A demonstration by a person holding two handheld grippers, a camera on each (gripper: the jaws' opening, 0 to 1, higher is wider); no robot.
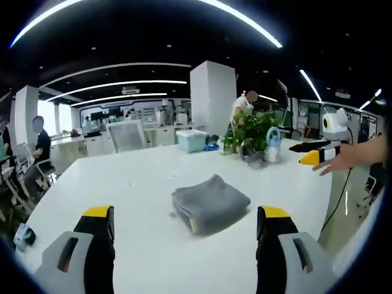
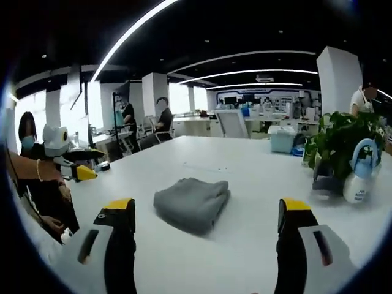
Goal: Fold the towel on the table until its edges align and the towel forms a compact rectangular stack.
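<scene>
A grey towel [image 1: 210,204] lies folded into a compact thick stack on the white table [image 1: 122,184]. In the left gripper view my left gripper [image 1: 184,239] is open, its yellow-tipped jaws wide apart just short of the towel and holding nothing. My right gripper [image 1: 317,153] shows at the right edge, held by a hand above the table's far side. In the right gripper view the towel [image 2: 192,204] sits just ahead of my open right gripper [image 2: 205,236], which also holds nothing. The left gripper [image 2: 76,170] appears at the left in a person's hand.
A potted plant [image 1: 251,131] and a blue-and-white bottle [image 1: 272,144] stand at the table's far edge, seen again as plant [image 2: 340,144] and bottle [image 2: 358,174]. A pale blue box [image 1: 192,139] and an office chair [image 1: 127,135] are behind. People stand in the background.
</scene>
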